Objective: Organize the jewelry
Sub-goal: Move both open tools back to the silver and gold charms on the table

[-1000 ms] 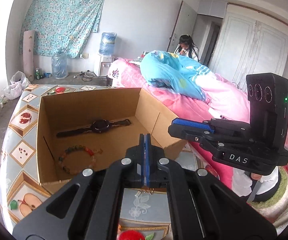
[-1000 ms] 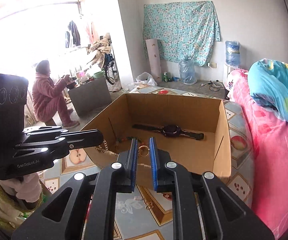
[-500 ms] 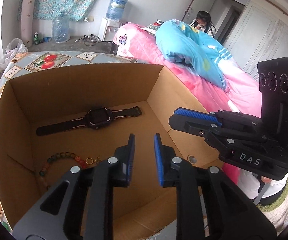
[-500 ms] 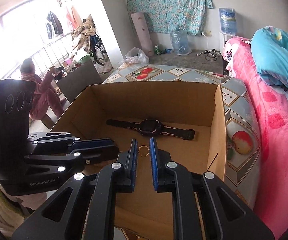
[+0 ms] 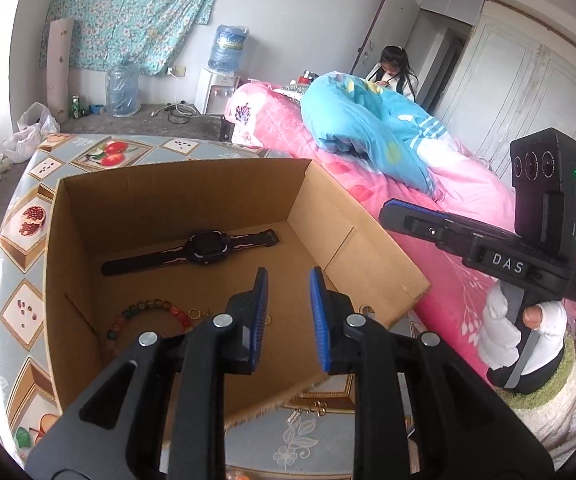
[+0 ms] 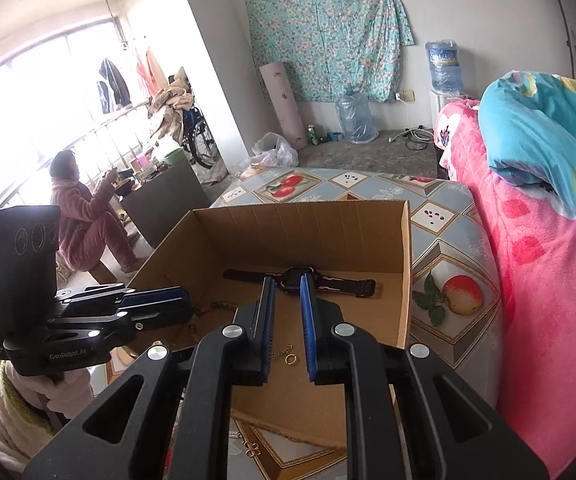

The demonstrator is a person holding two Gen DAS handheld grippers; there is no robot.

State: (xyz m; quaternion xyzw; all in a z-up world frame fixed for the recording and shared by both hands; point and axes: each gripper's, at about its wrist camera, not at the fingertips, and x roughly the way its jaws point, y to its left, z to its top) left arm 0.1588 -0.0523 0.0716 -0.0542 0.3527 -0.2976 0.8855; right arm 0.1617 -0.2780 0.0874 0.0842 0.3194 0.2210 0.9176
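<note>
Table (image 5: 28,248): it has a cloth with fruit pictures, and a cardboard box (image 5: 128,196) stands on it.
Bead bracelet (image 5: 144,314): it lies in the near left corner of the box floor, with beads of many colours.
Small gold ring (image 5: 194,313): it lies right beside the bracelet.
Watch (image 5: 208,243): it is black and lies flat near the far wall of the box, well apart from the bracelet.
Left gripper (image 5: 288,278): it hangs over the near side of the box. Its jaws have just been opening, they stand apart now, and nothing is between them.
Gold ring with a chain (image 6: 290,358): it lies on the box floor under the right gripper, loose and touching no pad.
Right gripper (image 6: 286,282): it also hangs over the box, and its jaws stand a little apart with nothing between them. In the left view it shows from the side, held by a gloved hand (image 5: 500,330).
Little gold bits (image 5: 319,407): they lie on the table cloth just in front of the box.
Bed (image 6: 536,280): it is pink and stands right of the table, with a blue quilt (image 6: 548,128) on it.
</note>
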